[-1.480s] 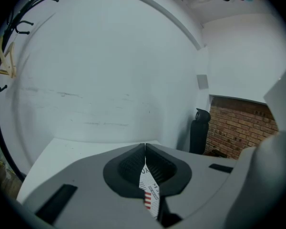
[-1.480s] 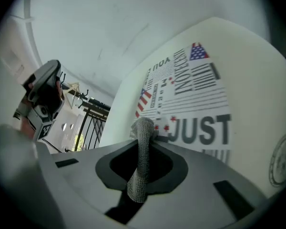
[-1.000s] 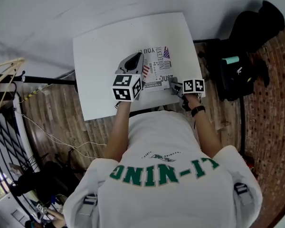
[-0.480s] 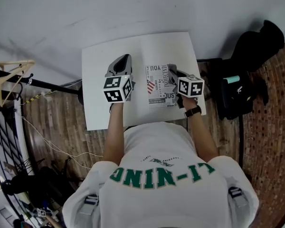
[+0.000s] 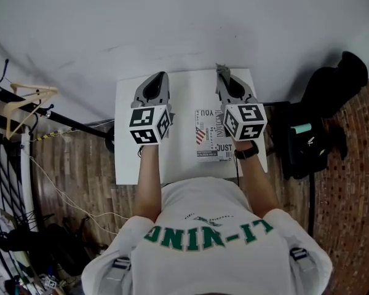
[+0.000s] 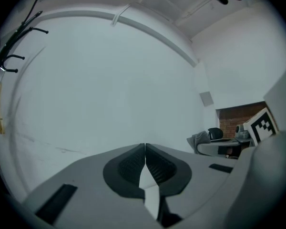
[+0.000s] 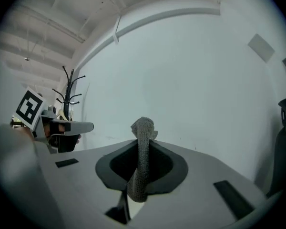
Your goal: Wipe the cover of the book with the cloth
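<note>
Our right gripper clamps the one cloth above the one book's right edge; our left gripper, closed and empty, hovers beside the book.

— What colours are you carrying in your right gripper?
— You're pinching a grey, woven-textured cloth between grey jaws with black inner faces.
— And beside that gripper?
— You're looking at the book, showing a white cover with black lettering and a red-white-blue flag, on the white table. Your marker cubes are showing black-and-white squares.
</note>
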The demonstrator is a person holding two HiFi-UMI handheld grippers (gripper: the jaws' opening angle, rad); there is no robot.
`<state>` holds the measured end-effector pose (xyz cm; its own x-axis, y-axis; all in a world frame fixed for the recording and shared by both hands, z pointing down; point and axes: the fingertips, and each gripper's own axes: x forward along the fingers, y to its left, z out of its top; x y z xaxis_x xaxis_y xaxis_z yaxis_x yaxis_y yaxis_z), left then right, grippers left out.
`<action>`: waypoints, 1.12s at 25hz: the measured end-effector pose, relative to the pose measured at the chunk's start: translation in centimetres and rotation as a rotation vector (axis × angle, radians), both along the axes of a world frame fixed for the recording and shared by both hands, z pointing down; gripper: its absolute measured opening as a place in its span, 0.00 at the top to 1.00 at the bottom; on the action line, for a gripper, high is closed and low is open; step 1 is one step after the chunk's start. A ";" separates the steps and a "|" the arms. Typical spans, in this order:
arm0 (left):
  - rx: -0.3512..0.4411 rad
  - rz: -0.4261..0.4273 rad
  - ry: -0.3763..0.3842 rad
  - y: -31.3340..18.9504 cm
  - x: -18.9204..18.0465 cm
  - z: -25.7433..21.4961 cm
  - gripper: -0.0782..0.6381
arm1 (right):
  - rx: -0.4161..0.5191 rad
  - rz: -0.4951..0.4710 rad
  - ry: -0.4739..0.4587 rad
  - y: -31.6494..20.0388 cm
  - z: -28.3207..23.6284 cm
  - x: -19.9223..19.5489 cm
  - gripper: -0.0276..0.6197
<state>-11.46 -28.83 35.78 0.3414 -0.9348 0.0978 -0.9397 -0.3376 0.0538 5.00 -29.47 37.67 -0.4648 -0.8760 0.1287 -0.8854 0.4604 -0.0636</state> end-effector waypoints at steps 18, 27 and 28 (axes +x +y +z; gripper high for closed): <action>0.059 0.002 -0.016 1.5 0.9 -2.1 0.87 | 0.117 0.047 0.087 1.3 -4.0 -0.6 0.89; 0.056 0.019 -0.001 1.1 1.3 -1.5 0.87 | 0.100 0.057 0.087 1.0 -3.4 -0.3 0.89; 0.055 0.022 -0.001 1.1 1.3 -1.4 0.87 | 0.099 0.059 0.087 0.9 -3.3 -0.2 0.89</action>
